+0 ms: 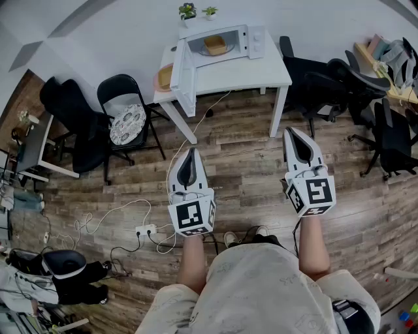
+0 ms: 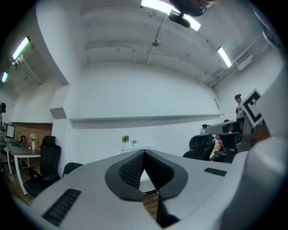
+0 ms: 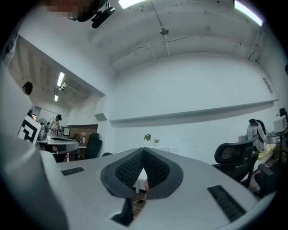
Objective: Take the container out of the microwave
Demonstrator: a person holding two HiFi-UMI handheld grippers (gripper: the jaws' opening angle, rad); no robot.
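Observation:
The white microwave stands on a white table far ahead, its door swung open to the left. Inside it sits a tan container. Both grippers are held level over the wooden floor, well short of the table. My left gripper has its jaws closed together and empty; in the left gripper view the left gripper shows its black pads meeting at the tip. My right gripper is also shut with nothing in it, as the right gripper shows in its own view.
Two small plants stand on top of the microwave. An orange dish lies at the table's left end. A black chair with a patterned cushion stands left of the table, office chairs to its right. A power strip and cables lie on the floor.

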